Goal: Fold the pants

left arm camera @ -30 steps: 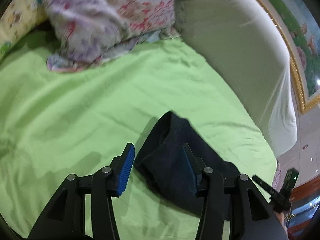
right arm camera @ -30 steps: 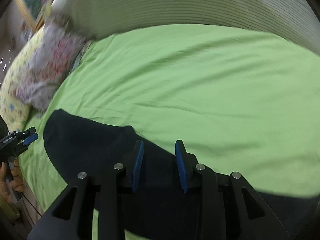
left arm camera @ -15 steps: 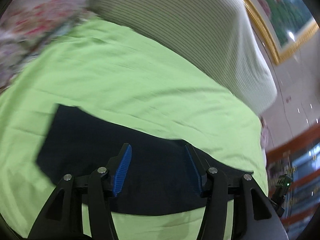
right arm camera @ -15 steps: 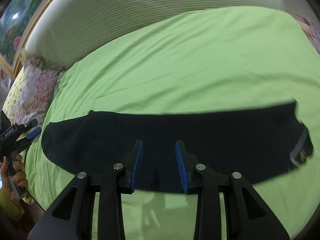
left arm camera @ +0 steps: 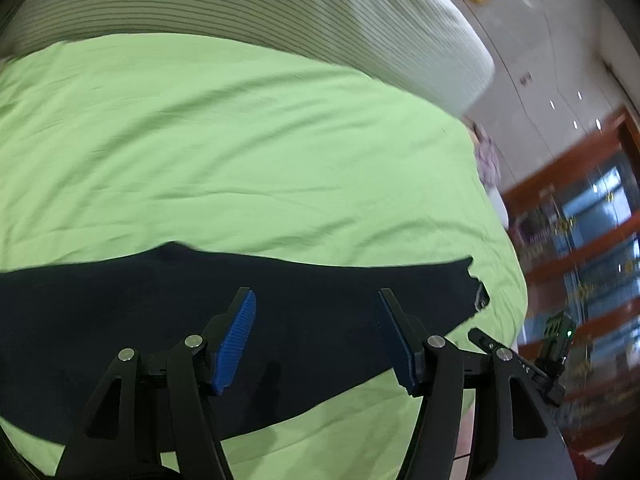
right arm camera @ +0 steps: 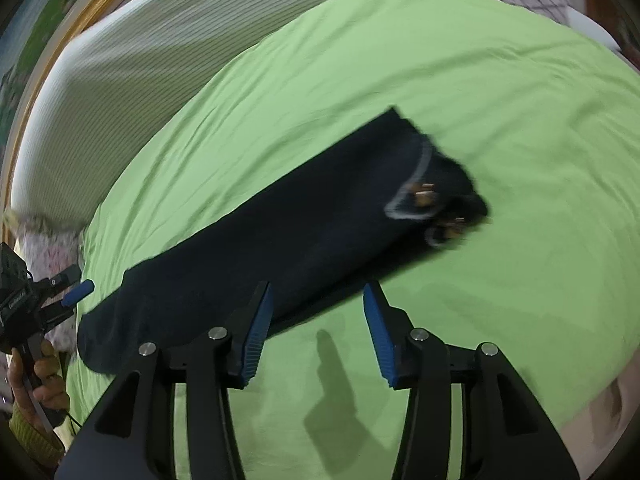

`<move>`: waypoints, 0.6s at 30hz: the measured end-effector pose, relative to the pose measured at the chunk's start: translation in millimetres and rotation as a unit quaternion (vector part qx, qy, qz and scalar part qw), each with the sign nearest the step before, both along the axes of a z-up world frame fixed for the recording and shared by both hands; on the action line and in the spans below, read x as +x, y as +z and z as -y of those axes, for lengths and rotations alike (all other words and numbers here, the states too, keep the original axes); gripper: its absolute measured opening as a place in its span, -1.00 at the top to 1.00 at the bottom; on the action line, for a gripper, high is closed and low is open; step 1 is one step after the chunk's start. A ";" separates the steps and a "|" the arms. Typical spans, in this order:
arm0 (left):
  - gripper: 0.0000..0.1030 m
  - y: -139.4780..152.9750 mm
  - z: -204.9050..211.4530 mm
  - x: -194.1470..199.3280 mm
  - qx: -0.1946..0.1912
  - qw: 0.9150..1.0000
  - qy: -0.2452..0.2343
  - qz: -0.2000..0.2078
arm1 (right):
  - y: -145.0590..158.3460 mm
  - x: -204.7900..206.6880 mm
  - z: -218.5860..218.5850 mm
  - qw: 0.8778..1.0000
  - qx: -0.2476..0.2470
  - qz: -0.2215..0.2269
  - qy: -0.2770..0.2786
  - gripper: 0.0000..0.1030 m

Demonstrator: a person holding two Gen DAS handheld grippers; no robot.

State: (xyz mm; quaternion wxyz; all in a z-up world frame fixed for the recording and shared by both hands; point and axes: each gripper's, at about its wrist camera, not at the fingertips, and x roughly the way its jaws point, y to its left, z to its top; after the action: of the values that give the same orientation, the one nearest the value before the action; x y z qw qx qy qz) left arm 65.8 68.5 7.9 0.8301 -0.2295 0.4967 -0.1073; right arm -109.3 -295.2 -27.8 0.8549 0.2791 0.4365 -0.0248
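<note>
While pants (right arm camera: 288, 236) lie flat on green sheet (right arm camera: 500, 100), L gripper (left arm camera: 316, 328) & R gripper (right arm camera: 318, 320) fingers spread, holding nothing.

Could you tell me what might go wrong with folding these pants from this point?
1. The pants lie as a long strip near the edge of the green sheet; a tug could slide them off.
2. The waistband end looks bunched, so a fold made now may come out uneven.
3. Both the left gripper and the right gripper are open and hold nothing, and the right one is over bare sheet, so it may pinch the sheet.
</note>
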 end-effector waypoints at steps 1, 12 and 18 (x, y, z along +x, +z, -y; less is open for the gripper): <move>-0.23 0.0 8.5 5.4 -0.001 1.000 -0.010 -0.001 | -0.9 -1.4 4.4 1.000 0.001 0.001 -0.009 0.00; -0.36 -11.1 104.0 63.0 0.020 0.989 -0.147 -0.030 | -24.0 1.0 46.3 0.994 0.066 -0.003 -0.087 -0.12; -0.40 -22.5 157.1 94.4 0.021 0.974 -0.223 -0.048 | -42.2 11.5 57.2 0.985 0.128 0.000 -0.117 -0.14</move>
State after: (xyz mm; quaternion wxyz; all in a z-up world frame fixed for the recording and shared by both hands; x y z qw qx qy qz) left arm 160.2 -88.6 -14.6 0.7651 -0.1009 0.5768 -0.2679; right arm -97.8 -352.3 -70.0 0.8030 0.4358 0.4007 -0.0689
